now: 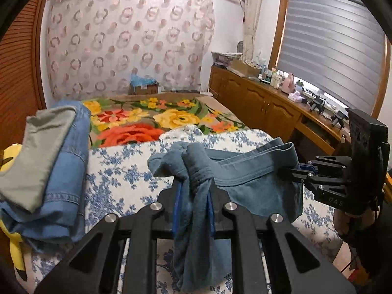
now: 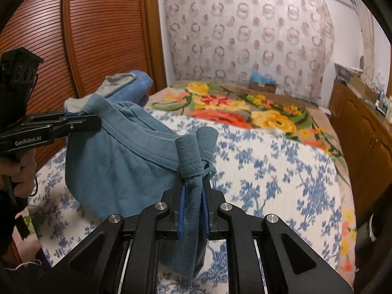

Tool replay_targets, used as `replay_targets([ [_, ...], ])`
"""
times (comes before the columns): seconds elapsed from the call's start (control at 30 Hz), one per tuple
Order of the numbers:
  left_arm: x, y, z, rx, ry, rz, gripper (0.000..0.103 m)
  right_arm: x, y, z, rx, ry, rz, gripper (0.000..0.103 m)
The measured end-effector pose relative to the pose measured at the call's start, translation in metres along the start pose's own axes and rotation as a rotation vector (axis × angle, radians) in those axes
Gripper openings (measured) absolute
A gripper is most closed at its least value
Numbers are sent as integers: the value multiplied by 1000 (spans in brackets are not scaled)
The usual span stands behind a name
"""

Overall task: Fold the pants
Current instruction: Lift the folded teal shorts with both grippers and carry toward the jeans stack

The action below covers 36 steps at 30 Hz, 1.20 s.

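Nearest to me, my left gripper (image 1: 193, 203) is clamped on a bunched corner of the teal pants (image 1: 245, 171); cloth spills out above and below the blue pads, so the bite looks deep enough to hold the weight. My right gripper (image 2: 193, 205) is pinched shut on the opposite corner in the same way, a knot of fabric standing up between its fingers. I hold both ends because the waistband hangs between them like a shallow sling, lifted clear of the bed, with the body of the pants sagging below the band. In my judgement this is the spreading step: I have the two waist corners so I can pull the band taut and lay the garment flat before any fold.

Below the pants lies the blue-and-white floral sheet (image 2: 269, 171), bare enough to serve as the laying surface. On the left of the bed sits a stack of folded clothes (image 1: 54, 166), denim under grey, kept to the side, likely finished work. Farther off is the bright flowered blanket (image 1: 156, 120), then a cardboard box (image 1: 143, 88) against the patterned curtain (image 1: 127, 39). To the right runs a wooden cabinet (image 1: 257, 103) with clutter on its top.
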State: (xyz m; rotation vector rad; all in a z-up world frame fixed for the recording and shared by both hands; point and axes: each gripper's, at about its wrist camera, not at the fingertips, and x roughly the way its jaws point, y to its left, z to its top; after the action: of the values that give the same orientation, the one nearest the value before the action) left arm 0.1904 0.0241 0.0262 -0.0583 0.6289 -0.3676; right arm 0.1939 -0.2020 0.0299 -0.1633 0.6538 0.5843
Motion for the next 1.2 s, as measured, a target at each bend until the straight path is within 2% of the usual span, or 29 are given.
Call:
replay_targets([
  [0.37,-25,23,32,-8,-78,75,14,2,11,59,-73,-78,28,9],
  [0.83,-41,76,55,-53,-113,196,14,52,50,132,-179,-129,118,9],
  [1.2,-55,125,70,-90,-164,275,14,93,77,187,-248,-181,157,9],
])
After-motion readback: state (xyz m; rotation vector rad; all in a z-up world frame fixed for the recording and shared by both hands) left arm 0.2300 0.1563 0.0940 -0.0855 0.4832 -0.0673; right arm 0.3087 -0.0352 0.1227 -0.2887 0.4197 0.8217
